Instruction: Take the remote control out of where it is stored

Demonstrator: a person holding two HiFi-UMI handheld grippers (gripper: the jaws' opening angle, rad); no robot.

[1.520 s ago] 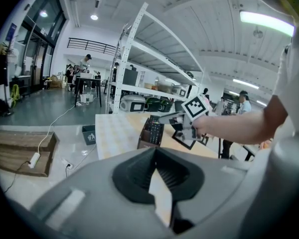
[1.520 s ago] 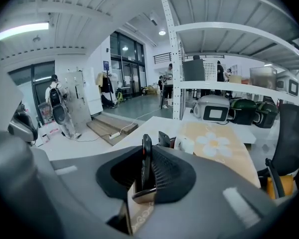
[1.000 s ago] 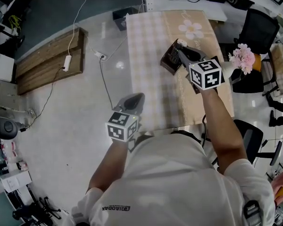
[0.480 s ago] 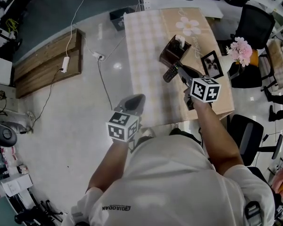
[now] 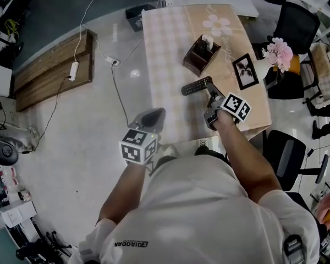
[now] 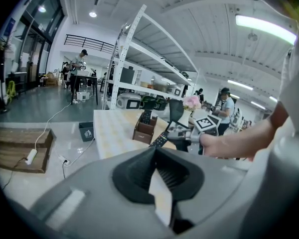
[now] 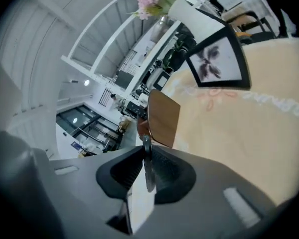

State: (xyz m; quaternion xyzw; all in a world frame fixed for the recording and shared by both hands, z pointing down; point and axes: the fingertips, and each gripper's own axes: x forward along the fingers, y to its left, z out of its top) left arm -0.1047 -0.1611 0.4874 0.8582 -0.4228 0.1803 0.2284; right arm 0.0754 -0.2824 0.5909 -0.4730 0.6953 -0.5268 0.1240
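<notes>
The right gripper (image 5: 210, 88) pinches the end of the long, flat black remote control (image 5: 193, 86); a square brown box (image 5: 201, 55) stands beyond it. The left gripper (image 5: 157, 114) is pressed together

The person wears a white short-sleeved shirt (image 5: 209, 213) with small dark lettering (image 5: 131, 244) by the left sleeve, too small to read with any certainty. The grey left tool (image 5: 152, 116) and the darker right tool (image 5: 210, 88) each carry a white cube (image 5: 235, 106) with black square markers.
</notes>
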